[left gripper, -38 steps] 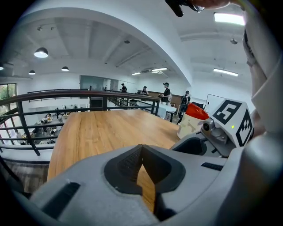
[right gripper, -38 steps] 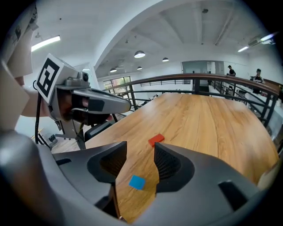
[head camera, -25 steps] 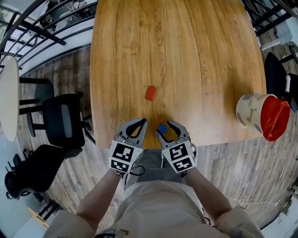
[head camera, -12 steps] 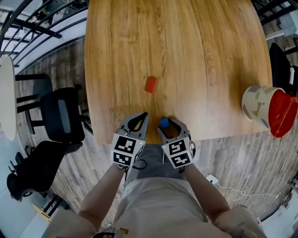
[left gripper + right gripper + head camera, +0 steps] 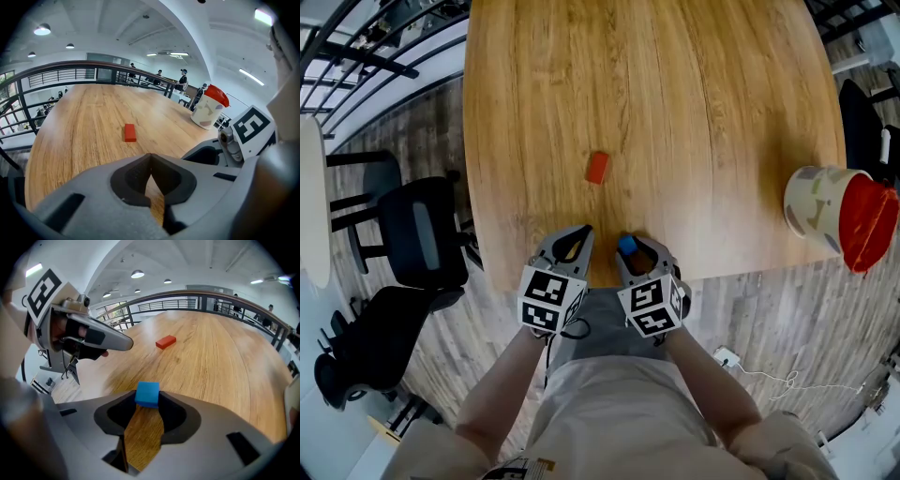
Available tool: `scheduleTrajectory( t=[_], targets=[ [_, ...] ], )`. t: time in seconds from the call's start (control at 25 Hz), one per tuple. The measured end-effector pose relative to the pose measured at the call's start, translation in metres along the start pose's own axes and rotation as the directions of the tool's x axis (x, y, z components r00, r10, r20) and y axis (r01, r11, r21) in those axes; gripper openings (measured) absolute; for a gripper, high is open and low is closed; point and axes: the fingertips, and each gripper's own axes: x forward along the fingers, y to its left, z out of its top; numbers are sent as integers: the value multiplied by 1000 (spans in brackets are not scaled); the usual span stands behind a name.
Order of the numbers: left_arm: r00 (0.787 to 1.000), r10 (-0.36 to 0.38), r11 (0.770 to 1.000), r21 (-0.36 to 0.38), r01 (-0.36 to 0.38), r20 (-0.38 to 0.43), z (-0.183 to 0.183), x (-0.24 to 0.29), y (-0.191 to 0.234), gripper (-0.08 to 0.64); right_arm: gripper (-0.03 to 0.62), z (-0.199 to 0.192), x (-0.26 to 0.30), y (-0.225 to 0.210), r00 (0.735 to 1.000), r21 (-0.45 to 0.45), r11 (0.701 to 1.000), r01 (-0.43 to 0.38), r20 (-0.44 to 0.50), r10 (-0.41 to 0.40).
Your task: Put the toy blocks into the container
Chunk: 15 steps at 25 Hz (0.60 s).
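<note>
Though tiny overhead, closing claw's [image 5: 147,404] block [image 5: 147,393].

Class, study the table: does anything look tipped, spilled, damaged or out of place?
Nothing stands out. The red block lies flat on the table, the container stands upright near its edge with its red lid open, and the blue block sits between the right gripper's jaws, which have just been closing.

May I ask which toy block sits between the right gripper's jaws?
The blue block, between the jaws of the right gripper, which have just been closing on it; the red block lies free on the table.
</note>
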Motion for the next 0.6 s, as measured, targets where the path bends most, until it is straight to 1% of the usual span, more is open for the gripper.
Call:
scheduleTrajectory(
  t=[0.12, 0.2, 0.32, 0.44, 0.6],
  targets=[
    [1000, -5, 1000, 0, 5, 13, 9, -1, -3, 12, 155, 5, -3, 1, 1000, -57, 998, 6, 10, -5],
    [1000, -4, 1000, 8, 4, 22, 16, 0, -4, 12, 155, 9, -7, -1, 1000, -63, 998, 7, 24, -6],
    [999, -2, 1000, 25, 2, 35, 28, -3, -5, 12, 155, 16, -15, -6, 999, -50, 999, 14, 45, -12],
    [998, 4, 999, 40, -7, 70, 46, -9, -8, 12, 155, 29, -28, -12, 996, -45, 999, 18, 85, -14],
    [992, -14, 997, 80, 4, 122, 79, -20, -17, 12, 155, 60, -56, -17, 983, 23, 999, -30, 182, 25]
  ],
)
